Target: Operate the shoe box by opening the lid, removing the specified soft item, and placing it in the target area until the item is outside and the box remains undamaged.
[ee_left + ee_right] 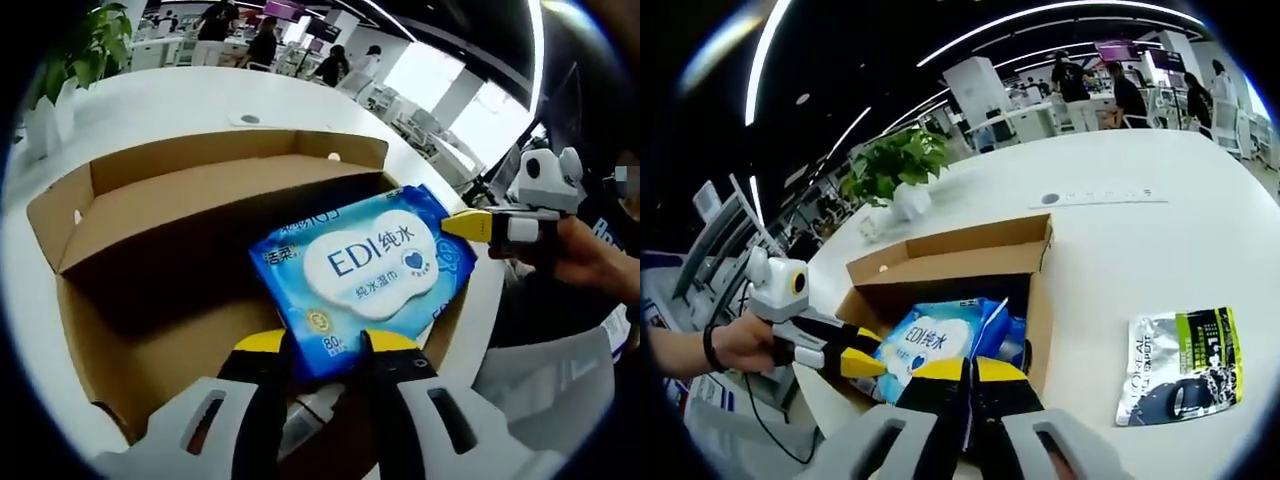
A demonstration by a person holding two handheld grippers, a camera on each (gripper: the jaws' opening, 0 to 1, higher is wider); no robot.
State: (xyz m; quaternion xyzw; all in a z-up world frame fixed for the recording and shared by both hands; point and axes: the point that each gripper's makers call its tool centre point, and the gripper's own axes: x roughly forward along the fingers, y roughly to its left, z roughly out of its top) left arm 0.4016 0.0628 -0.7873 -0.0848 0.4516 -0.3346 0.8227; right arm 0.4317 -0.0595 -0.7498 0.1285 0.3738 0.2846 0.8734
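Shoe box (150, 250): a brown cardboard carton on a white round table (1120, 260), its lid already thrown back and standing open, walls looking unharmed.
Wipes pack (365, 265): the soft blue packet sits tilted at the box's near corner, one end raised above the rim, the rest above the open interior; it is not yet out.
Left gripper (322, 345): its yellow-tipped jaws are clamped narrowly on the pack's near edge.
Right gripper (973, 372): its jaws stand close together at the box's near wall; whether they pinch the pack's edge cannot be told from the right gripper view. In the left gripper view its yellow tip meets the pack's far corner.
Done: lid opened, pack seized and partly raised.
Left: lifting the pack clear of the walls and setting it on the table, probably beside the box.
Also on the table: a silver-and-green pouch (1185, 365), well apart from the box, and a potted plant (895, 170) beyond it.
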